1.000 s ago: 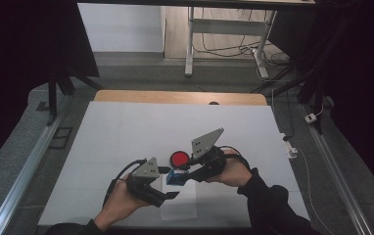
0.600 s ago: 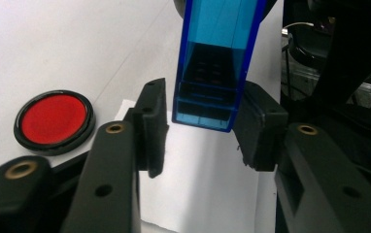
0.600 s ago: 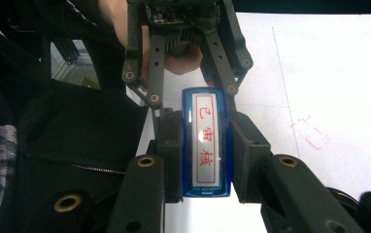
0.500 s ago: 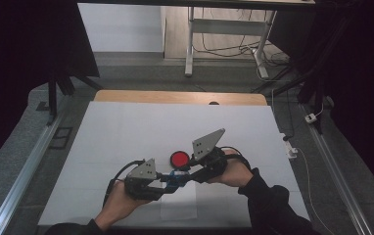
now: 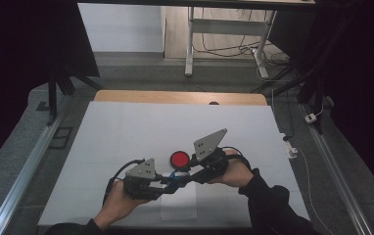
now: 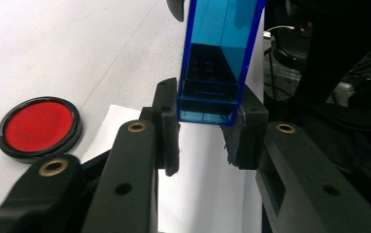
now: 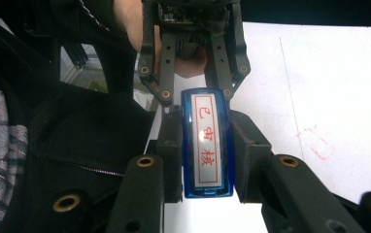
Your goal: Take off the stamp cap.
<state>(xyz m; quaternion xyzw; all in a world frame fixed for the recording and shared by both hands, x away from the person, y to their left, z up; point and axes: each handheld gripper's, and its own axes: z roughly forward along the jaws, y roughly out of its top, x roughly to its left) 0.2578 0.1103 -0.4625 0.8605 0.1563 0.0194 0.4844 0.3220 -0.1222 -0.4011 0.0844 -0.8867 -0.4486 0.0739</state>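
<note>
Though plain blue from left gripper (image 6: pixel 205 133), stamp (image 7: pixel 207 145) shows red-lettered face.

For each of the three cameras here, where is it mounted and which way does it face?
High view: fixed above the person's side, looking forward and down on the white table; both forearms and the left gripper and right gripper show.
Left gripper view: rides the left gripper, looking along its jaws at the blue stamp and the red disc.
Right gripper view: rides the right gripper, facing the person; the left gripper, a hand and dark clothing show.
Shared: both gripper views show the blue stamp, gripped from opposite ends.
</note>
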